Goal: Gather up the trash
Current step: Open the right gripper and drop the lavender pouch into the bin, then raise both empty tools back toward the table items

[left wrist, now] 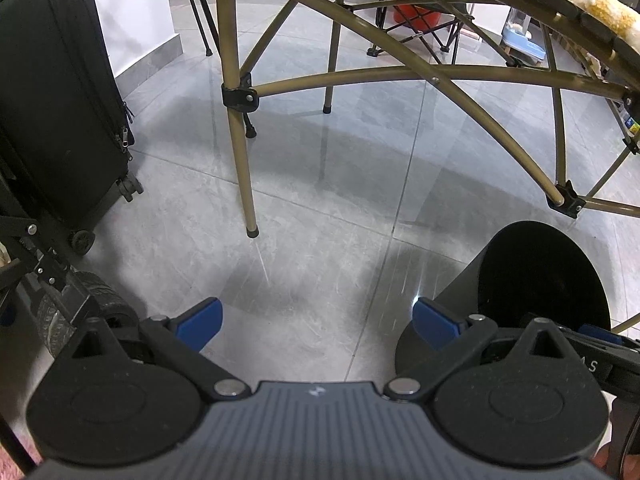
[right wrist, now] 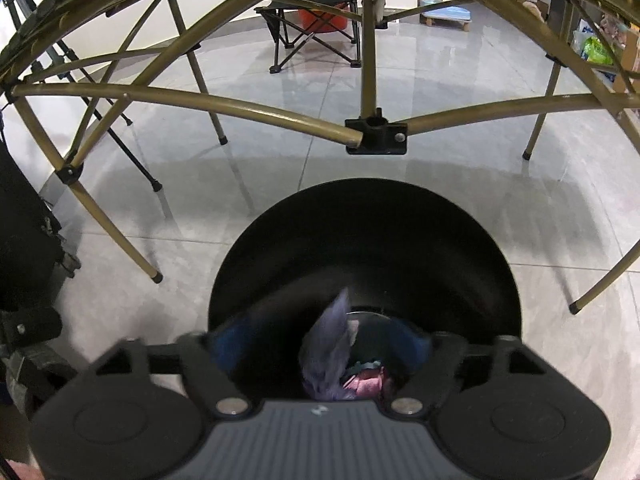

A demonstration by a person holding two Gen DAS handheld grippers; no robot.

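**A:** Right wrist cam looks straight into the black bin [right wrist: 364,264]. The right gripper [right wrist: 320,348] has its jaws spread wide with nothing pinched, and a purplish scrap of trash [right wrist: 332,356] sits inside the bin, blurry, maybe crumpled paper.

**B:** Left cam only shows the bin from the side, not inside. The left gripper [left wrist: 318,320] is wide too and empty over grey floor tiles [left wrist: 320,220], beside the bin.

Each gripper has a grey ribbed body with a small pale logo in the middle. On both sides of it sit round black housings with a faint circle on top. Black link arms go forward from silver rivets to blue fingers. On the left gripper [left wrist: 318,320] the fingers are sharp; on the right gripper [right wrist: 322,346] they are blurred.
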